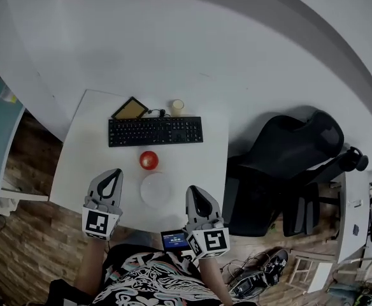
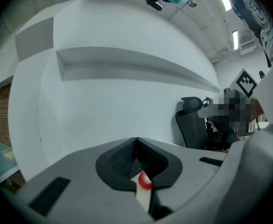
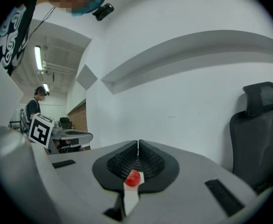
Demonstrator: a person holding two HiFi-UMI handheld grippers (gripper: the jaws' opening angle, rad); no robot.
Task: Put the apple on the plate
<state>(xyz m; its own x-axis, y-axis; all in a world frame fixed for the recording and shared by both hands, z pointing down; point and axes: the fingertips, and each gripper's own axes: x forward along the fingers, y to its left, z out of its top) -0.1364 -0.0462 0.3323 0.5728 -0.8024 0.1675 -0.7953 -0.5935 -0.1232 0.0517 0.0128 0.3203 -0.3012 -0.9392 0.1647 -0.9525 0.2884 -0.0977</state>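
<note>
- We see a white table (image 1: pixel 84 152) against a pale wall (image 1: pixel 192 37), standing on a wood-patterned floor (image 1: pixel 27 241). A black office chair (image 1: pixel 288 158) is just beside the table's right edge.
- A black keyboard (image 1: pixel 155 131) lies at the far side of the table. Behind it are a flat brown-faced item (image 1: pixel 130 109) and a small pale cup-like thing (image 1: pixel 177 106).
- The left gripper (image 1: pixel 114 172) and right gripper (image 1: pixel 192 190) sit over the near edge, on either side of a white plate (image 1: pixel 155 190). Each gripper's own view shows its jaws closed together with nothing between them.
- The plate barely stands out from the white tabletop.
- In both gripper views the closed jaws cover nearly all of the table.
- A small lit screen (image 1: pixel 174 240) by the person's chest is too small for us to read.
- The apple (image 1: pixel 149 160) is round and red with a pale highlight. It rests on the table between keyboard and plate, just beyond the plate's far rim and not on the plate. We cannot tell whether they touch.
</note>
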